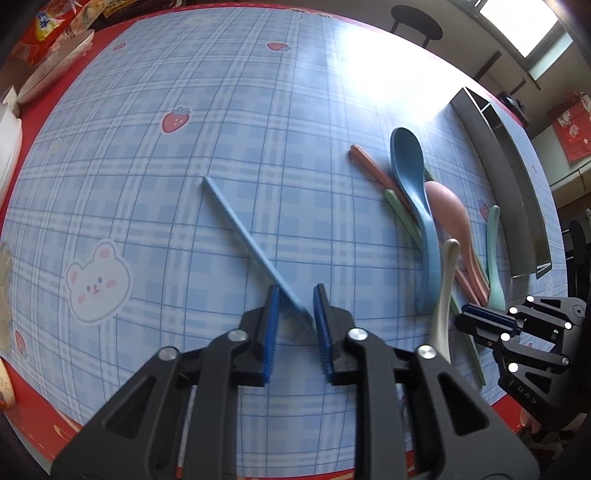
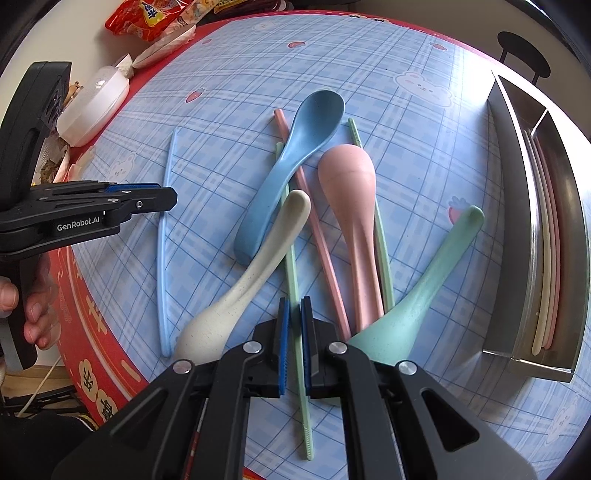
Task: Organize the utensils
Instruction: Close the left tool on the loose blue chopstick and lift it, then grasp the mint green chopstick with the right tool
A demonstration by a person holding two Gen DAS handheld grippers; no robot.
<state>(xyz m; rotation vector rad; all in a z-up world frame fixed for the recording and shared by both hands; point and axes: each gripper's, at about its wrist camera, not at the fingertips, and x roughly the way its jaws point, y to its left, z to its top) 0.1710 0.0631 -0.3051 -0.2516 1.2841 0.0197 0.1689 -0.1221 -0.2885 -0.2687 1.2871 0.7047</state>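
My left gripper is open, its pads on either side of the near end of a blue chopstick lying on the tablecloth; that chopstick also shows in the right wrist view. My right gripper has its pads close around a green chopstick that lies in a pile. The pile holds a blue spoon, a pink spoon, a cream spoon, a green spoon, a pink chopstick and another green chopstick.
A steel tray at the right holds cream and pink chopsticks. A white lidded bowl and snack packets sit at the far left. The table's red edge runs near me.
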